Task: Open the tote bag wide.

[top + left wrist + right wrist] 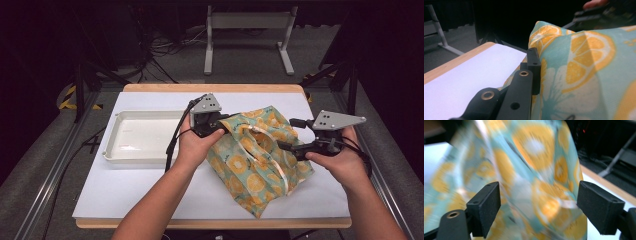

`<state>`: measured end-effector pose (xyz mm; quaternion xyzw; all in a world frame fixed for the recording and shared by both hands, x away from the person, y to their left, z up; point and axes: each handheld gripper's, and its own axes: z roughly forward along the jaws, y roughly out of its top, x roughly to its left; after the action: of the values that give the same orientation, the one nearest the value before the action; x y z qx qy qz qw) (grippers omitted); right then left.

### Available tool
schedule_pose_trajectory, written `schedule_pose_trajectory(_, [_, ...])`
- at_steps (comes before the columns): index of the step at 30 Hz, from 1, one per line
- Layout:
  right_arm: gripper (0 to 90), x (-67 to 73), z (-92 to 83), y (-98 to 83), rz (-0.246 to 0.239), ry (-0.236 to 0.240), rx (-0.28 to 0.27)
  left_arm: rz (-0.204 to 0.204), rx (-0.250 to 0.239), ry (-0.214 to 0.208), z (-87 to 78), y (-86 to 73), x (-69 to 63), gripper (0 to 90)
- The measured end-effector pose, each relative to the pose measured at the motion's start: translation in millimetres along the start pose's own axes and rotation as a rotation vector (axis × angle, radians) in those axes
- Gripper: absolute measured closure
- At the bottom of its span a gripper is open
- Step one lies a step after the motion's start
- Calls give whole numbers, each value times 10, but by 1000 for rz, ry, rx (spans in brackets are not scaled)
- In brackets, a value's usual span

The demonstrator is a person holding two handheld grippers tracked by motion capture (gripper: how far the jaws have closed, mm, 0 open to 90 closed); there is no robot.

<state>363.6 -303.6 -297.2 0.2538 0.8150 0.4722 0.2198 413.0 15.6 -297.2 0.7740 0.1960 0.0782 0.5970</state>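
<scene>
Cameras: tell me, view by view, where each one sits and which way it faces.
High view: above the person's side, looking forward and down on the table; both forearms, left gripper, right gripper.
Left gripper view: rides the left gripper, looking along its shut jaws at the citrus-print cloth bag.
Right gripper view: rides the right gripper, facing the bag between open jaws.
Shared: all show the bag.

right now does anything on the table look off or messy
Nothing spilled or damaged. The orange-print cloth bag is crumpled and lifted at one corner, pinched by the left tool. The right tool stands open beside it. The white tray sits square.
</scene>
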Motion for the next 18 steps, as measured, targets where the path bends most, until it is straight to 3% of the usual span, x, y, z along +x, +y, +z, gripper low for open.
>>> schedule_pose_trajectory(5, [195, -82, 187, -185, 4, -39, 44, 5, 8, -8, 8, -4, 6, 865])
schedule_pose_trajectory(14, [195, -308, 388, -311, 65, -146, -29, 21, 19, -27, 6, -21, 0, 855])
schedule_pose_trajectory(18, [265, -376, 443, -308, 92, -116, -50, 25, 19, -29, 13, -25, 0, 855])
